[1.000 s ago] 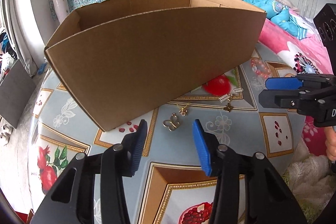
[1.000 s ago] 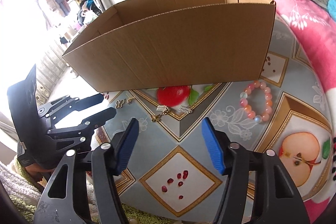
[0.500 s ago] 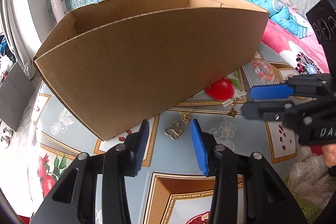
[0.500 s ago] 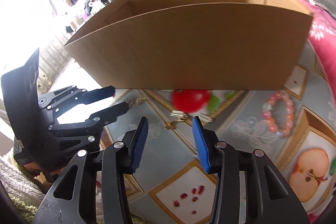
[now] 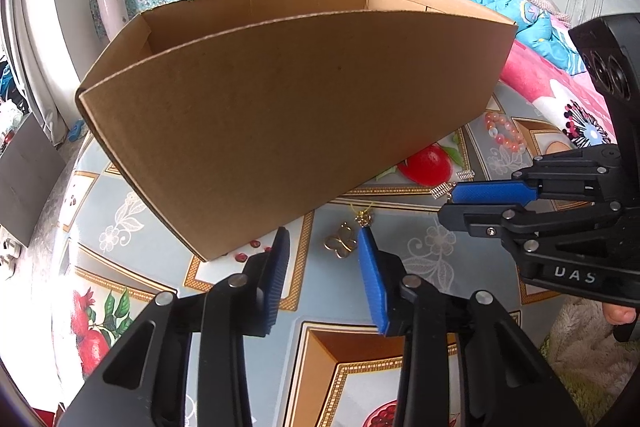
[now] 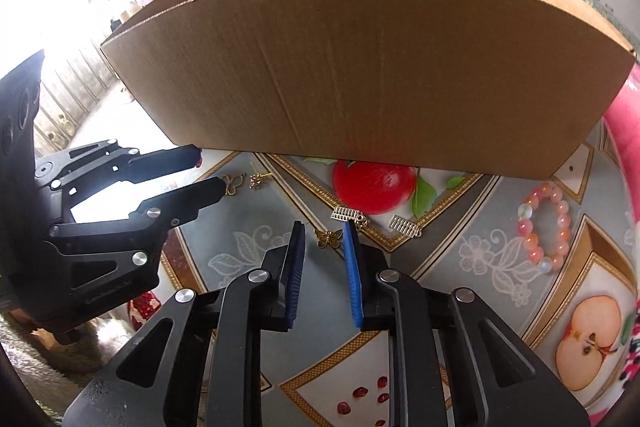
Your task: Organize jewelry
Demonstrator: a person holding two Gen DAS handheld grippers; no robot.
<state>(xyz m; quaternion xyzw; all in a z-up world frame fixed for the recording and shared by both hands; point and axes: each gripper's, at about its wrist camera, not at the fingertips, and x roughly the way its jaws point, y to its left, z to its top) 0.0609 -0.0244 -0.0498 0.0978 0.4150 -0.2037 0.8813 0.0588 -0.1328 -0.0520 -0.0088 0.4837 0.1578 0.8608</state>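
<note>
A large open cardboard box (image 5: 288, 115) stands on the patterned tablecloth, also in the right wrist view (image 6: 360, 59). My left gripper (image 5: 324, 247) is open, with a gold butterfly-outline charm (image 5: 340, 245) between its fingertips on the cloth; a small gold earring (image 5: 364, 219) lies just beyond. My right gripper (image 6: 324, 237) is open around a small brass butterfly charm (image 6: 329, 237). Two silver comb-shaped charms (image 6: 347, 214) (image 6: 406, 226) lie past it. A pink bead bracelet (image 6: 542, 233) lies at the right.
The other gripper shows in each view, the right one (image 5: 560, 211) at right, the left one (image 6: 100, 211) at left. A pink blanket (image 5: 552, 75) borders the table's right side. The tablecloth (image 6: 460, 267) has fruit prints.
Both grippers have moved forward and down toward the charms in front of the box. The right gripper's jaws have narrowed around the brass butterfly; the left's now flank the outline charm.
</note>
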